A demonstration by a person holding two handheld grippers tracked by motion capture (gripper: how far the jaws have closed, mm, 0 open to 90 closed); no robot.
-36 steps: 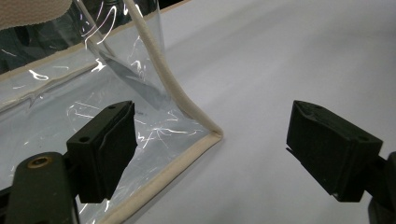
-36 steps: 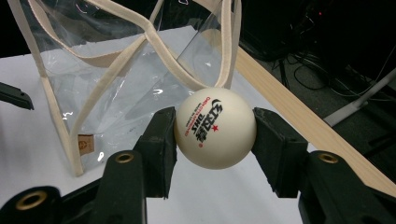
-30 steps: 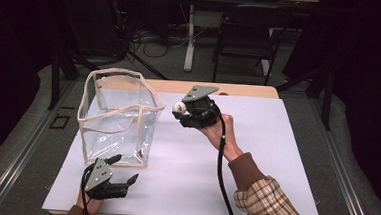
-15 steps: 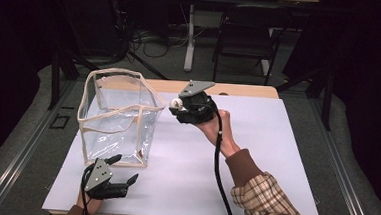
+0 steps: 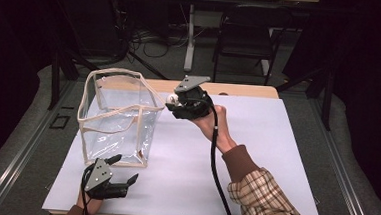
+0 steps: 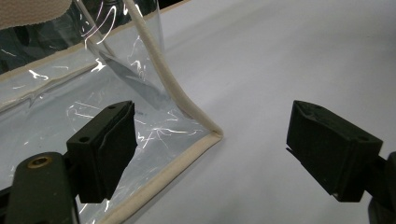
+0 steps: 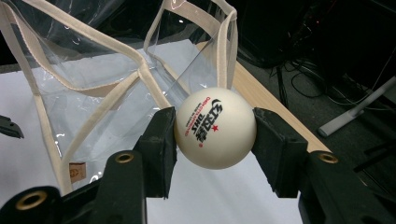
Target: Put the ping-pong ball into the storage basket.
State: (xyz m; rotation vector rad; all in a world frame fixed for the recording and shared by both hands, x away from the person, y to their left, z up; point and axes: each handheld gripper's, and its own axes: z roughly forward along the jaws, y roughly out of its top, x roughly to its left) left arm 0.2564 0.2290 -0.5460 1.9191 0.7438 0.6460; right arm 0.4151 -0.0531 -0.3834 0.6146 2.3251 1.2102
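A white ping-pong ball (image 7: pixel 215 127) with red print sits pinched between the two black pads of my right gripper (image 7: pixel 214 135). In the high view that right gripper (image 5: pixel 171 102) hovers above the table just right of the clear plastic bag's (image 5: pixel 118 115) top rim, with the ball (image 5: pixel 170 98) at its tip. The bag stands upright with cream trim and an open mouth. My left gripper (image 5: pixel 123 169) rests low on the white table near the bag's front right corner (image 6: pixel 212 135), its jaws wide apart with nothing between them.
The white table top (image 5: pixel 271 142) stretches wide to the right of the bag. A wooden strip (image 5: pixel 244 90) runs along the far edge. Beyond it are a dark chair (image 5: pixel 245 35), a table leg (image 5: pixel 190 37) and cables on the floor.
The right gripper with the ball has drifted slightly left, nearer the bag's rim. The left gripper has stayed put.
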